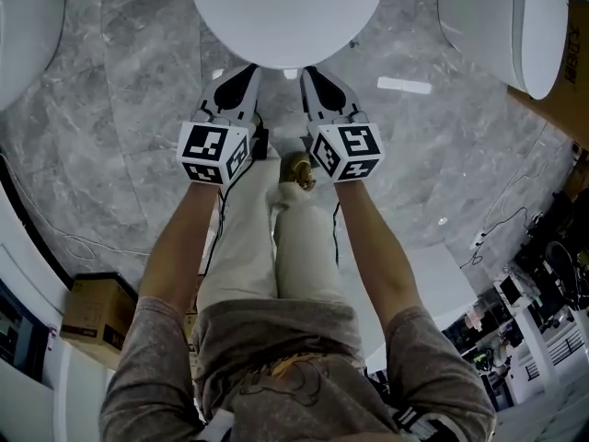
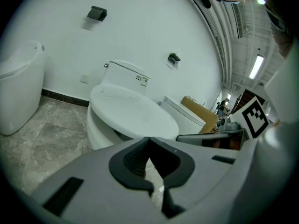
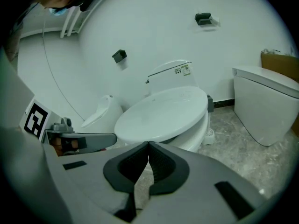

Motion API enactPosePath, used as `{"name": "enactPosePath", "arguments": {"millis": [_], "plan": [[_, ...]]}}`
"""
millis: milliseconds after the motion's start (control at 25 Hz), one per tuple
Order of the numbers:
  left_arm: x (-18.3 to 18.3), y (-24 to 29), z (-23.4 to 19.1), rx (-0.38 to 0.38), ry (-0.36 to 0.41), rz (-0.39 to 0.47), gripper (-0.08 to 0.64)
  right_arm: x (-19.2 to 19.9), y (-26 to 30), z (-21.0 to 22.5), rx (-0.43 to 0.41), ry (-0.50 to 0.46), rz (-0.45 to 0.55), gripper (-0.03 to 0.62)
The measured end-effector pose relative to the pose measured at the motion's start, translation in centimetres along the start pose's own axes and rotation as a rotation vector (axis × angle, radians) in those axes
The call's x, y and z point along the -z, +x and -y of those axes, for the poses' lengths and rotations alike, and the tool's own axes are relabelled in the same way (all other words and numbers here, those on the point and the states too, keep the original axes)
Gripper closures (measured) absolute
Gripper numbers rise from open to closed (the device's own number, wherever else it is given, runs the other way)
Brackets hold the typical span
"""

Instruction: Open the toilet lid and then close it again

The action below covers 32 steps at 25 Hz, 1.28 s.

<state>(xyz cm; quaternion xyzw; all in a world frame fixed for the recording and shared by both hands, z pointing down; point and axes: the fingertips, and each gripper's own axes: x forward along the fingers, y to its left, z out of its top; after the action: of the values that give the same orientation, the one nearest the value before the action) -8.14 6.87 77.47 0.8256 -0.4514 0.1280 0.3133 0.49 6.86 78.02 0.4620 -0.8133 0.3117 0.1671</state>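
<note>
- The fingers of the left gripper (image 2: 148,139) are pressed together with nothing between them. Those of the right gripper (image 3: 148,144) are closed and empty too.
- We judge that they are kept closed so the tips can act as a blunt wedge that lifts the lid from under its rim instead of pinching it.
- Both grippers sit side by side, angled down at the front edge of the toilet lid (image 1: 287,7). We cannot tell whether they touch it.
- The lid lies down over the bowl, with a dark gap under its front.
- We count two grippers and three white toilets on the marble floor (image 1: 138,81): ours, a left neighbour (image 1: 23,26) and a right neighbour (image 1: 502,21).
- Two dark wall fittings (image 2: 97,13) hang above.
</note>
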Motion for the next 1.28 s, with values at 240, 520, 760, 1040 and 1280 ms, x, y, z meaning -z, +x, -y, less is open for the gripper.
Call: {"name": "enactPosePath", "arguments": {"millis": [240,520,760,1040,1280], "plan": [[-4.6,-1.4,2.0,-0.014,-0.005,0.008,0.551,-4.6,-2.4,-0.9,0.002,0.014,0.039,0.567],[-11.5,-2.9,3.4,-0.024,-0.012,0.039,0.551,-11.4,-4.3,-2.3,-0.017,-0.016,0.067,0.568],[-18.3,-3.5,4.7,-0.023,0.004,0.037,0.551,-18.2,-5.6,-2.9,-0.018,-0.023,0.087,0.568],[-26.6,-2.7,5.2,-0.019,-0.005,0.034,0.551,-26.3,-5.6,-2.7,-0.039,-0.035,0.095,0.568],[-32.3,-1.3,5.2,-0.026,0.016,0.018,0.551,-31.2,-3.0,-1.6,-0.015,-0.042,0.012,0.568]]}}
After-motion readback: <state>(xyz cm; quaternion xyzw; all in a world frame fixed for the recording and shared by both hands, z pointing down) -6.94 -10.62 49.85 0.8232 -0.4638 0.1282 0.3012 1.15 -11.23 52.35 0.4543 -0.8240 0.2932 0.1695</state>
